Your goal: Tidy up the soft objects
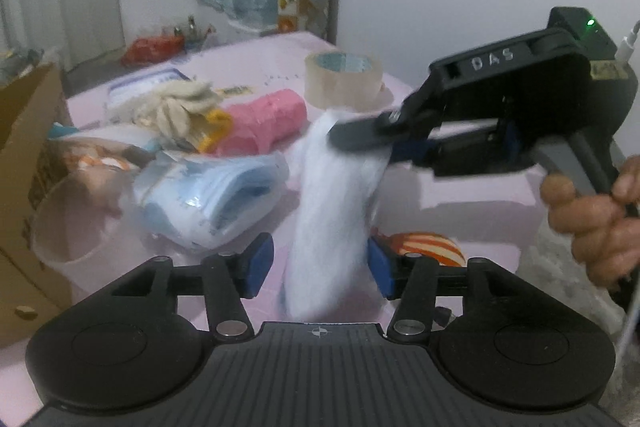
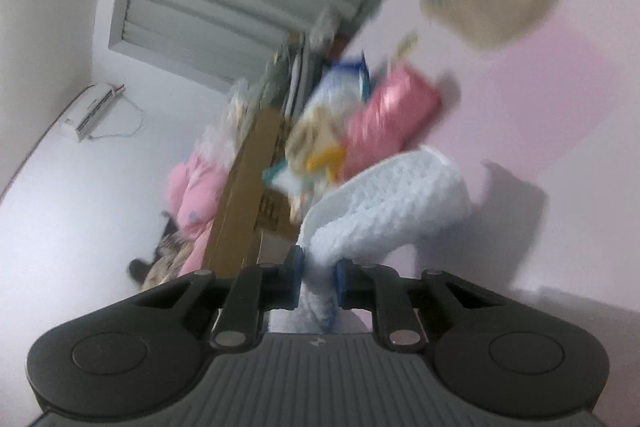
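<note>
right gripper (image 2: pixel 318 281) jaws clamped on one end of the white fluffy cloth (image 1: pixel 336 195), lifted above the pink table (image 1: pixel 460 195). left gripper (image 1: pixel 320 269) jaws apart, cloth hanging between them, left pad clear of it. tape roll (image 1: pixel 344 79) behind.

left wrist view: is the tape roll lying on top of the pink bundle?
No. The tape roll sits on the table beside the pink bundle, not on it.
</note>
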Demonstrator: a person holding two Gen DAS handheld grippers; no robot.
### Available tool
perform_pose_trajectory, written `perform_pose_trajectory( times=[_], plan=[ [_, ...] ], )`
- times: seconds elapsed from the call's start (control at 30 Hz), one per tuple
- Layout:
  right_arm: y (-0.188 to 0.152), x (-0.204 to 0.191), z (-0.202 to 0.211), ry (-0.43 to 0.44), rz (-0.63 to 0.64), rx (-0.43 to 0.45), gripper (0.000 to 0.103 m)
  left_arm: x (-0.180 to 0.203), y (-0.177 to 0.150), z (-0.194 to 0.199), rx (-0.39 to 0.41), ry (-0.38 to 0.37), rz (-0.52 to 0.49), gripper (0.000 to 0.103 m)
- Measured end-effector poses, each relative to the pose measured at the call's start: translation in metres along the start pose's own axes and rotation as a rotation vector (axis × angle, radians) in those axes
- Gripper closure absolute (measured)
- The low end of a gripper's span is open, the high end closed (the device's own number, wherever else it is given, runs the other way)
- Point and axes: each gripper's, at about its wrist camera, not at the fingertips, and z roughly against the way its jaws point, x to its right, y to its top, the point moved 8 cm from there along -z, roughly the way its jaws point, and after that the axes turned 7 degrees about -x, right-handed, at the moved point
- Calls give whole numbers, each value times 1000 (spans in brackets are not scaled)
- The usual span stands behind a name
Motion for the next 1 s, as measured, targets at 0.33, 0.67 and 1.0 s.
perform_pose_trajectory(
  times=[0.33, 0.67, 1.0],
  plan=[
    [1, -69, 33, -319, 557, 293, 53, -15, 4, 19, 56, 41, 48, 51],
    [-23, -42, -11, -24, 314, -127, 53, -9, -4, 25, 75, 60, -22, 51],
    [-22, -34, -16, 313, 167, -502, 53, 16, -3, 47, 144, 5, -190, 45]
  ],
)
